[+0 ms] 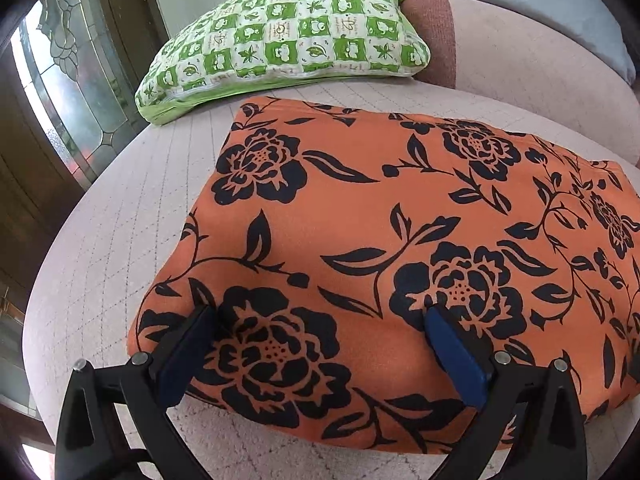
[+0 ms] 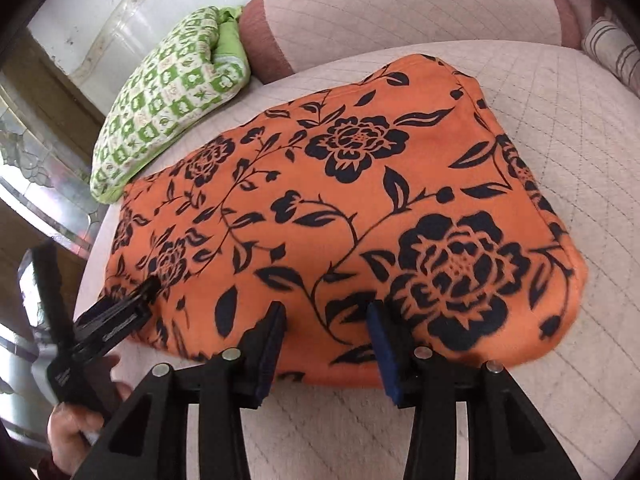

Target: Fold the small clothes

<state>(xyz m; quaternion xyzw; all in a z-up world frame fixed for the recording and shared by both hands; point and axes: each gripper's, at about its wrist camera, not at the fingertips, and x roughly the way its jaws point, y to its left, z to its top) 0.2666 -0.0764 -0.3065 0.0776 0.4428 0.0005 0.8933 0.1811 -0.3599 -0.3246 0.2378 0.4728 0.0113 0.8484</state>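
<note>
left wrist view is showing the left gripper (image 1: 320, 316) and right gripper (image 2: 326, 310) hovering agape over the orange floral garment's (image 1: 360, 220) near hem, likely readying a fold

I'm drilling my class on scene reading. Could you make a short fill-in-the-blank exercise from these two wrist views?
1. The orange cloth is printed with black ____.
2. The checked cushion beyond the cloth is white and ____.
3. Both the left gripper and the right gripper hang over the cloth's near edge with their jaws ____.
4. The cloth lies on a pale ____ cover stitched in a diamond grid.

Missing words: flowers; green; open; quilted
</note>
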